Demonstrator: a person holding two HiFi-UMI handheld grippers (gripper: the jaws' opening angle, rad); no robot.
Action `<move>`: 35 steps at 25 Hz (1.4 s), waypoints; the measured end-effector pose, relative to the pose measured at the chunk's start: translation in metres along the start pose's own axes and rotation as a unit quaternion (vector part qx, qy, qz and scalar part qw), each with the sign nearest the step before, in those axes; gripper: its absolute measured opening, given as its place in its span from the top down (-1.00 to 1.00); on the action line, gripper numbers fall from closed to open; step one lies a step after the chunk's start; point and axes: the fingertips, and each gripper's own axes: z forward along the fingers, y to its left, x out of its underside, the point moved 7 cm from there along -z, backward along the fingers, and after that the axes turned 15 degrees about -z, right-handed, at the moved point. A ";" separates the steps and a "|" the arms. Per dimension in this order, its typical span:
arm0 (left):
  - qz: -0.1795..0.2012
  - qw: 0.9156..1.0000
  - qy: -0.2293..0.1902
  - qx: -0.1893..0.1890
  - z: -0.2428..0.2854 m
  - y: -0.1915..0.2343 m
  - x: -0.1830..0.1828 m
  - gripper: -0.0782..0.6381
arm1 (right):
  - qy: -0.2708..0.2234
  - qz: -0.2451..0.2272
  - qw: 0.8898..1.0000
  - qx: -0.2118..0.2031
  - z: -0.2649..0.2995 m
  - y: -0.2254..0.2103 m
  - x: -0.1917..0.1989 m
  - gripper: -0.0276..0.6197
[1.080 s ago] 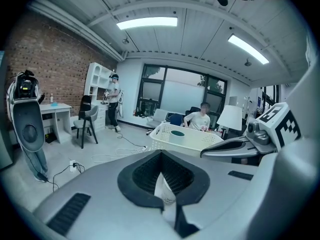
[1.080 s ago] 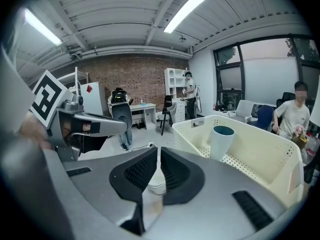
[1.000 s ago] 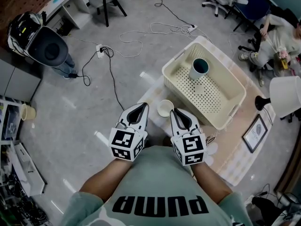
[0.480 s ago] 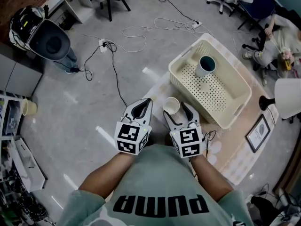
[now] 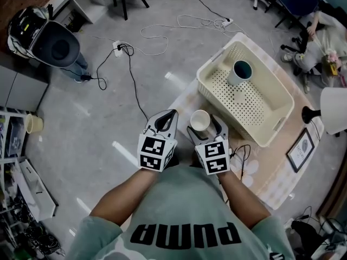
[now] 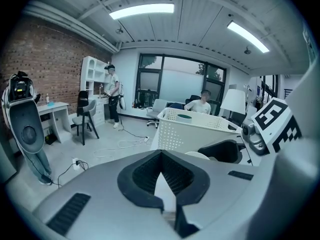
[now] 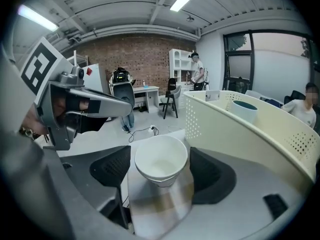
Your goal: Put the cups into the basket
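Right gripper (image 5: 205,124) jaws had just been opening, released, with the cup (image 5: 200,120) between them, just beside the basket (image 5: 271,136). Left gripper (image 5: 169,114) was clenched, empty.

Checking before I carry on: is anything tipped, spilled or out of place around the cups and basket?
Nothing stands out. The white cup stands upright on the checked cloth beside the basket; the teal-lined cup stands upright inside it. No spill shows.

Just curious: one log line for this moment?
right tool: jaws just opening, white cup between them | teal cup: in basket
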 end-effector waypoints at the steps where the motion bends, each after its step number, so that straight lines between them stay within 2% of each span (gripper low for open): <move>1: 0.002 1.000 0.003 0.000 0.002 0.001 0.001 0.78 | 0.003 0.000 1.000 -0.001 0.003 0.000 0.001 -0.18; 7: 0.013 1.000 0.021 0.003 0.012 0.007 0.008 0.78 | 0.015 -0.005 1.000 0.002 0.017 0.000 0.010 -0.18; 18: 0.013 1.000 0.021 0.011 0.015 0.006 -0.001 0.78 | 0.006 0.006 1.000 0.014 0.014 -0.006 0.004 -0.18; 26: 0.006 1.000 0.003 0.019 0.008 -0.002 -0.020 0.78 | -0.029 0.019 0.999 0.028 -0.019 -0.017 -0.026 -0.18; 35: 0.000 0.999 -0.016 0.037 -0.003 -0.030 -0.037 0.78 | -0.059 0.035 0.997 0.041 -0.061 -0.028 -0.051 -0.18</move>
